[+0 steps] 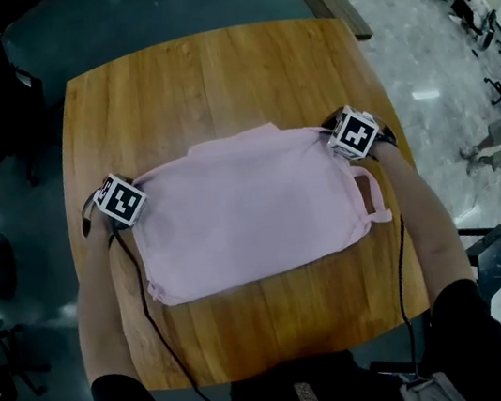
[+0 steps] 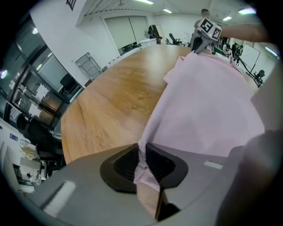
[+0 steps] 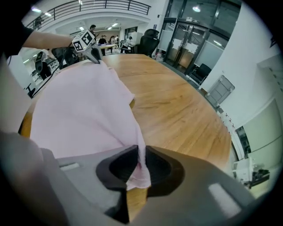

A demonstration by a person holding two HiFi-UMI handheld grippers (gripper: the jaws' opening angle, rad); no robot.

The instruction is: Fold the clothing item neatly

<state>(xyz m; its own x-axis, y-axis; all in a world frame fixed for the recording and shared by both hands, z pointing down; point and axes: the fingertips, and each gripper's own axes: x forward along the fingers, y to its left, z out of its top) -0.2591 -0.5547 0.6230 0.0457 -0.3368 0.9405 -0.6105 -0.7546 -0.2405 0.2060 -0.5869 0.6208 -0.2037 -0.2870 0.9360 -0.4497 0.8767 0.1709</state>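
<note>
L gripper [image 2: 144,162] is clamped on a pinch of the garment [image 1: 247,209]: pink fabric bunched btwn its pads, no gap showing. R gripper [image 3: 138,164] is the same, jaws nipped on a bit of the edge w/ a small tab poking out below. So we've got one far corner in each, L on the far-left, R on the far-right.

Garment lies mid-table [image 1: 211,78], mostly flat, lifted only at the two pinches. Its long axis runs L–R, i.e. along the line btwn the grippers. All of it spreads from the tongs back toward us, and the near edge stops short of the table's near rim. Neither hand is nearer; each owns its corner. We reckon the next move goes along the short axis, far edge drawn toward us w/ both sides kept level, else it skews.

Writing: none legible on the garment. Marker cubes [image 1: 120,199] show b/w square patterns only, no words.
</note>
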